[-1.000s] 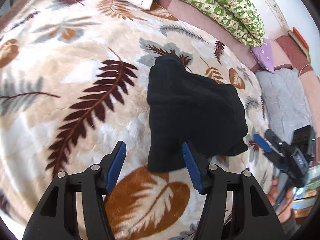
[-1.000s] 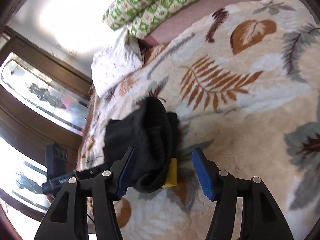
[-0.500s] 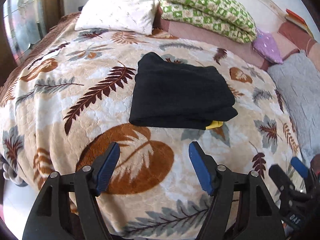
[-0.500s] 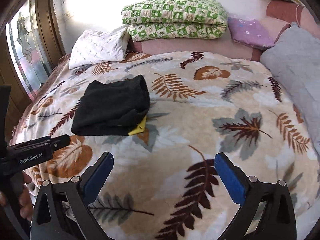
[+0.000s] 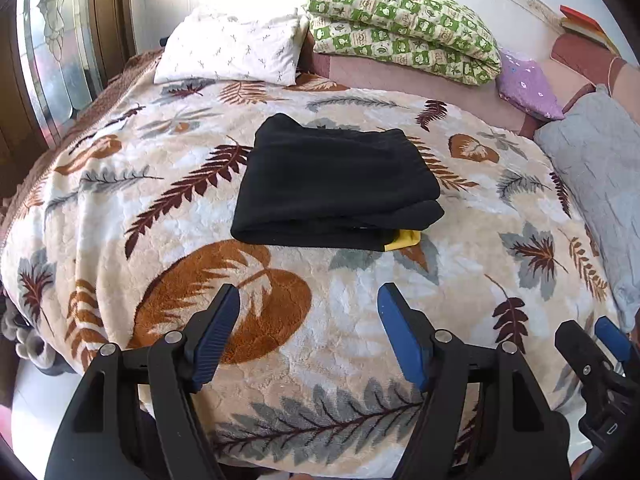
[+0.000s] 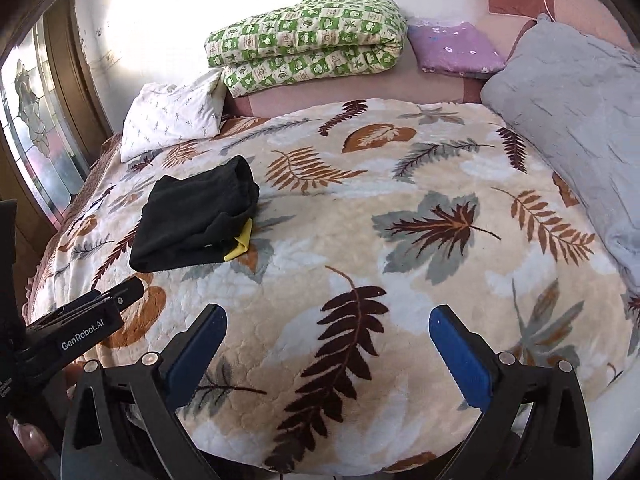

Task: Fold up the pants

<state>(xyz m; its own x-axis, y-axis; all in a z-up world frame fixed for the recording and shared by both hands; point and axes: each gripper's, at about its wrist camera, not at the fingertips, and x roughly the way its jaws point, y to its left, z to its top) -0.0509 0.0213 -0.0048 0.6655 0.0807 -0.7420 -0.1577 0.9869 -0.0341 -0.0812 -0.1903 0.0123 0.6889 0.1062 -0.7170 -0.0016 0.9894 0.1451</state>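
Black pants [image 5: 336, 188] folded, lying on leaf-print blanket [image 5: 360, 304] mid-bed. Left claw [image 5: 308, 312] and right claw [image 6: 328, 336] both spread wide, empty, well short of pants.

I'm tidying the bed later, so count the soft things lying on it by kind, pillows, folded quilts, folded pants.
Pillows: 3, white, purple, grey
Folded quilts: 1, green checked
Folded pants: 1, black
Total: 5
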